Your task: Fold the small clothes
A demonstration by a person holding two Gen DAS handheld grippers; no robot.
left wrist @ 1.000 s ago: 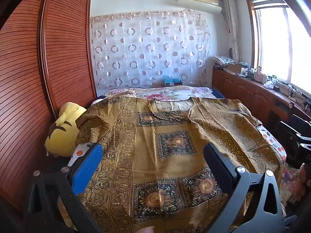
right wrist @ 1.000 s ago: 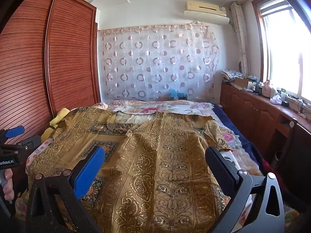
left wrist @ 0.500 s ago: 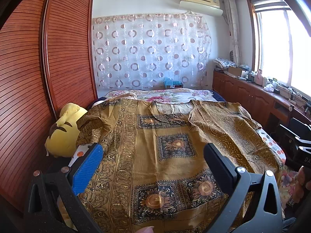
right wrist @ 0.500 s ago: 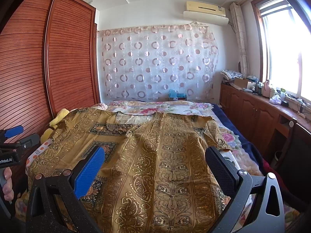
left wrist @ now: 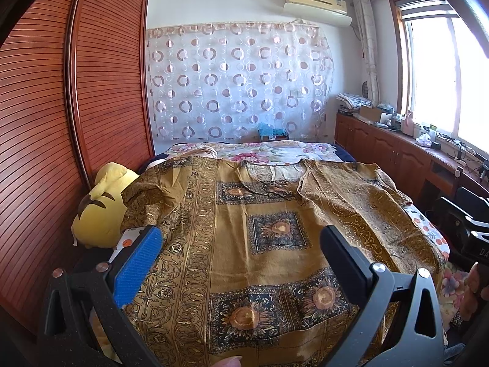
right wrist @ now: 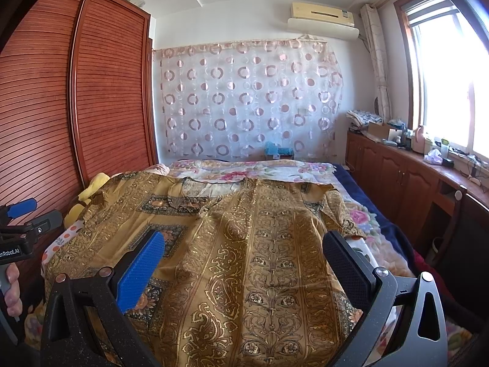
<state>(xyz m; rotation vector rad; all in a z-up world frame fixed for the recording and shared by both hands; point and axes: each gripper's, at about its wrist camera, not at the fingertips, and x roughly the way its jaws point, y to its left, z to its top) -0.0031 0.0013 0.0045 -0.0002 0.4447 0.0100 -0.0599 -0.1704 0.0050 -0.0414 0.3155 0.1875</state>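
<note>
Left wrist view, garment (left wrist: 262, 232) spread beyond parted fingers (left wrist: 139, 267)

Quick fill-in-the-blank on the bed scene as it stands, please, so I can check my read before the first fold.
1. The gold patterned garment lies spread on the ____.
2. The jaws of both the left gripper and the right gripper are ____.
3. The yellow plush toy lies against the slatted wooden ____.

Missing words: bed; open; wardrobe
</note>
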